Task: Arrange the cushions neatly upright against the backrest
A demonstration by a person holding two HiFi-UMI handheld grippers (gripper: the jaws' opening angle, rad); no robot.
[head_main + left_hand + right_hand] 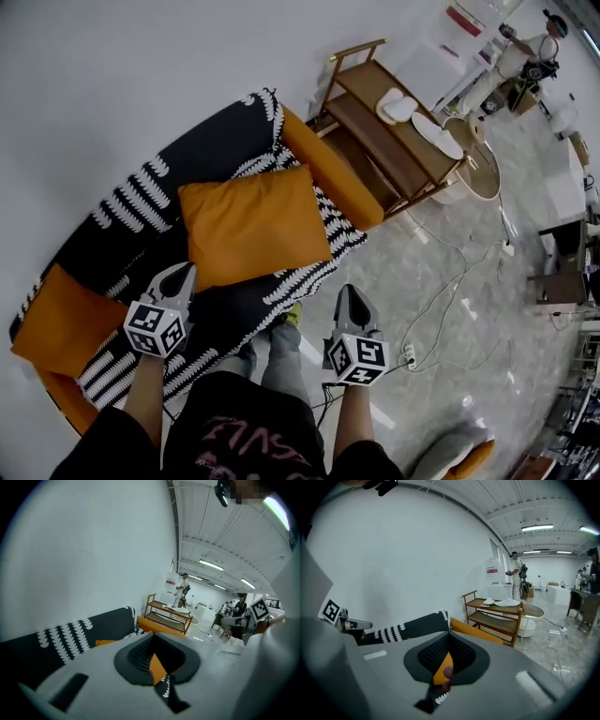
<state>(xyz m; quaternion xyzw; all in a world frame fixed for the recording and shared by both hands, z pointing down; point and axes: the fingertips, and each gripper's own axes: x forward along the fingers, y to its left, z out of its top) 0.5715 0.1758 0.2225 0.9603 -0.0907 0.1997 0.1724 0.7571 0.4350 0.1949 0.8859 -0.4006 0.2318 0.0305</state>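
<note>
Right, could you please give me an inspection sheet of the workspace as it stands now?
Surface: black-and-white patterned sofa with an orange armrest.
Job's things: middle cushion and left-end cushion, both orange, on the sofa; how upright they stand cannot be told.
Clutter: nothing seen.
Grippers: left gripper and right gripper both shut, empty, held in front of the sofa.
Cables: white cables and a power strip on the floor.
Surroundings: wooden shelf rack with white items; a person far off.
</note>
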